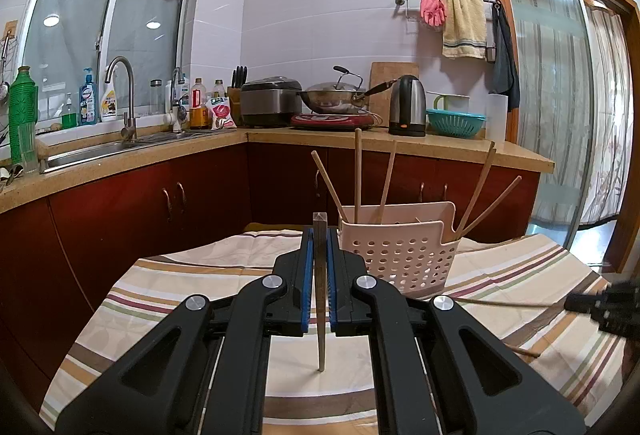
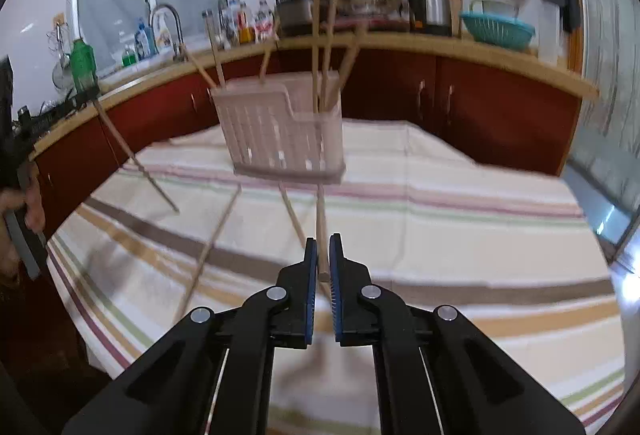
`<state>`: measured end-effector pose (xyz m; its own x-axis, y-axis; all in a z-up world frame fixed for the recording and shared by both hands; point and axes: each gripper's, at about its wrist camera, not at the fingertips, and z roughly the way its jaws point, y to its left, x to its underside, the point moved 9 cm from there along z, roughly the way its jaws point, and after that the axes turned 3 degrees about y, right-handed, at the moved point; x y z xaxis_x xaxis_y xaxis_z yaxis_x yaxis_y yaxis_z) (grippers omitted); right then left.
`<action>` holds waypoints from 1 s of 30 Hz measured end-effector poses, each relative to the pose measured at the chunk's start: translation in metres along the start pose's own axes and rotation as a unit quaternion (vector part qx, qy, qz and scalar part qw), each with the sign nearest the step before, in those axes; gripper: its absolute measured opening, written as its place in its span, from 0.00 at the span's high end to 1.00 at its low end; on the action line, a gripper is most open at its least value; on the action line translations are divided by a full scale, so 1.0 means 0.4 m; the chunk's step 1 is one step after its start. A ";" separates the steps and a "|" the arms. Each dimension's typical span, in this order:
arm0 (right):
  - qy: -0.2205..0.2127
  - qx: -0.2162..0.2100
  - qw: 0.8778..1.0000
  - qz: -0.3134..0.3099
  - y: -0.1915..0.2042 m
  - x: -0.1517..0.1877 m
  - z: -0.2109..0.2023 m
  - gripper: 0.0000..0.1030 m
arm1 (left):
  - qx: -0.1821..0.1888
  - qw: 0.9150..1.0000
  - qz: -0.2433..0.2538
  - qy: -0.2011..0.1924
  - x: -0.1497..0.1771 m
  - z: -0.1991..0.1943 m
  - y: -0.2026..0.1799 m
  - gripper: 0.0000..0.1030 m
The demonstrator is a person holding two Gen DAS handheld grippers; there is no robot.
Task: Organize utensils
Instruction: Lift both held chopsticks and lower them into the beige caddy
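Note:
A pink perforated utensil basket point(image 1: 400, 247) stands on the striped tablecloth and holds several wooden chopsticks point(image 1: 357, 171). My left gripper point(image 1: 320, 231) is shut on one chopstick point(image 1: 320, 295), held upright just left of the basket, its tip hanging above the cloth. In the right wrist view the basket point(image 2: 280, 131) is blurred ahead. My right gripper point(image 2: 323, 247) is closed on a chopstick point(image 2: 320, 219) that lies on the cloth in front of the basket. More chopsticks point(image 2: 208, 251) lie loose on the cloth. The left gripper's chopstick point(image 2: 136, 159) shows at the left.
The table with the striped cloth point(image 1: 180, 295) stands before red cabinets point(image 1: 120, 211). The counter behind carries a sink point(image 1: 100, 151), bottles, a rice cooker point(image 1: 270, 101), a wok point(image 1: 336, 99), a kettle point(image 1: 408, 105) and a teal colander point(image 1: 456, 121). A glass door point(image 1: 560, 115) is at the right.

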<state>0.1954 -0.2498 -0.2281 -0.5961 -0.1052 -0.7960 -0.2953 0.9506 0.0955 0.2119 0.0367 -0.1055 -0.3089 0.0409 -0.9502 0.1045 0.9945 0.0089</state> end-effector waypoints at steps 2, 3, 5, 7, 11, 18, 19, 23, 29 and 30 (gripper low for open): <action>-0.020 -0.003 1.000 -0.003 0.004 -0.039 -0.006 0.93 | 0.000 1.000 0.000 0.000 0.000 0.000 0.000 0.94; -0.029 -0.003 1.000 -0.005 0.005 -0.056 -0.006 0.93 | 0.000 1.000 0.000 0.000 0.001 0.000 0.000 0.94; -0.049 -0.003 0.999 -0.008 0.010 -0.097 -0.008 0.93 | 0.000 1.000 0.000 0.000 0.000 0.001 -0.001 0.94; -0.069 -0.006 0.998 -0.010 0.013 -0.137 -0.007 0.93 | 0.000 1.000 0.001 0.000 0.001 0.001 -0.001 0.94; -0.102 -0.010 0.995 -0.014 0.027 -0.208 0.005 0.93 | 0.000 1.000 0.001 -0.001 0.000 0.001 -0.002 0.94; -0.126 -0.007 0.992 -0.019 0.037 -0.274 0.054 0.94 | 0.003 1.000 0.003 -0.009 -0.031 0.020 -0.004 0.94; -0.129 -0.007 0.991 -0.017 0.037 -0.279 0.059 0.94 | 0.004 1.000 0.003 -0.011 -0.037 0.026 -0.004 0.94; -0.137 -0.012 0.990 -0.015 0.042 -0.298 0.051 0.94 | 0.009 1.000 0.003 -0.017 -0.062 0.043 -0.008 0.94; -0.157 -0.021 0.987 -0.025 0.068 -0.351 0.000 0.94 | 0.028 0.999 -0.001 -0.033 -0.114 0.047 -0.025 0.94; -0.160 -0.023 0.987 -0.026 0.071 -0.357 -0.005 0.94 | 0.032 0.999 -0.003 -0.036 -0.123 0.045 -0.027 0.94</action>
<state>0.2705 -0.2082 -0.1105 -0.3159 -0.0486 -0.9475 -0.3569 0.9314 0.0712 0.2430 0.0221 -0.0646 -0.2412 0.0266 -0.9701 0.1636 0.9864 -0.0136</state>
